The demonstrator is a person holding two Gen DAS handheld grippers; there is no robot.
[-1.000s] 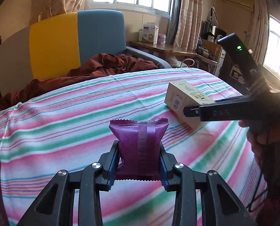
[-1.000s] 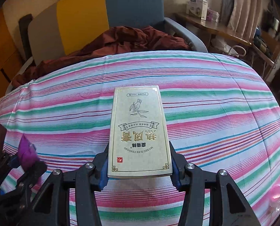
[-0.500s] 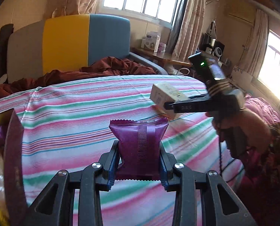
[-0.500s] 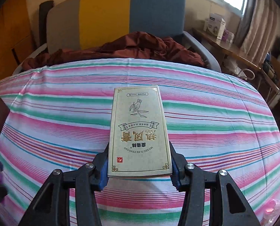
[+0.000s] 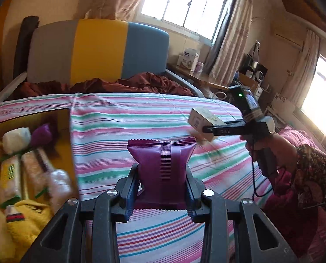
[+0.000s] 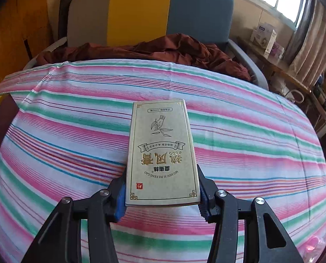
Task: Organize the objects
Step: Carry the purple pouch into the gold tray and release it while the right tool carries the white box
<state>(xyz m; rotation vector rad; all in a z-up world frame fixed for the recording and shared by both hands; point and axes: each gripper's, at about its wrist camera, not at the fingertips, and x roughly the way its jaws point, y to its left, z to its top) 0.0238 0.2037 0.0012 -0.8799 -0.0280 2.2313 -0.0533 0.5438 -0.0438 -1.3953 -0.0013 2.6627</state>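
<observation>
My left gripper (image 5: pixel 162 188) is shut on a purple snack packet (image 5: pixel 161 168), held upright above the striped bedsheet (image 5: pixel 110 131). My right gripper (image 6: pixel 161 194) is shut on a flat beige box with gold print (image 6: pixel 161 153), held level above the sheet. In the left wrist view the right gripper and its beige box (image 5: pixel 203 120) show at the right, in the air over the bed. An open box (image 5: pixel 64 144) at the left holds several items: a white roll, a purple packet, yellow and clear packets.
A grey, yellow and blue headboard (image 5: pixel 99 50) stands behind the bed with a rumpled dark red blanket (image 6: pixel 163 48) in front of it. A wooden side table (image 6: pixel 279 70) with small boxes lies at the right. The person's arm (image 5: pixel 294 153) is at the right.
The left gripper has swung left with the purple packet, so the open box of items has come into view. The right gripper with the beige box has also shifted left.
</observation>
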